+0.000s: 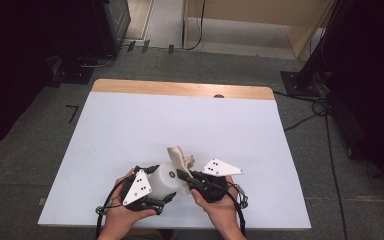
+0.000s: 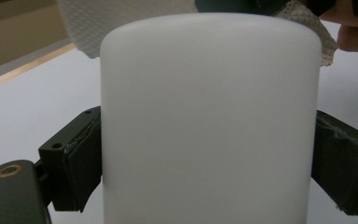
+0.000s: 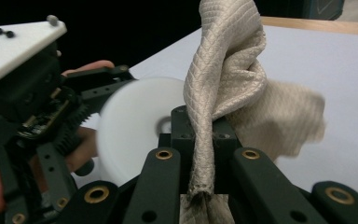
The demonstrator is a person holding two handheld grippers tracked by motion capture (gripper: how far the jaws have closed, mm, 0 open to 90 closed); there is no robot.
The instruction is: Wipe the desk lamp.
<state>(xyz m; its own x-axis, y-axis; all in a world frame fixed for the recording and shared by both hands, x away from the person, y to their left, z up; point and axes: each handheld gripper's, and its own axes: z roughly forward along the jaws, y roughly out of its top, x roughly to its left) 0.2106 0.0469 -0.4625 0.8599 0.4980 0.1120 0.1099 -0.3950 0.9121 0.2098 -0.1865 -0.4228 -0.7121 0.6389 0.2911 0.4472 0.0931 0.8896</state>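
Near the front edge of the bench [image 1: 130, 125], the left gripper [image 1: 145, 192] has its jaws clamped on a white cylinder [image 1: 164, 179], one pad pressed against each side of its smooth wall, as the left gripper view shows up close. The cylinder sits between the two hands, its flat end turned toward the right gripper [image 1: 187, 179]. That gripper's jaws are closed together on a beige woven cloth [image 1: 180, 157]; in the right gripper view the cloth [image 3: 223, 79] rises from the pinch as a twisted rope and then flops over to the right, just beside the cylinder's [image 3: 135, 130] round end face. In the high view the cloth stands up above the cylinder, its loose end pointing away from the person. Both hands are low in that view, close to the front edge of the bench, so little room remains behind them. Ahead and to either side the white surface lies wide open as far as the wooden strip [image 1: 180, 89] along the far edge.
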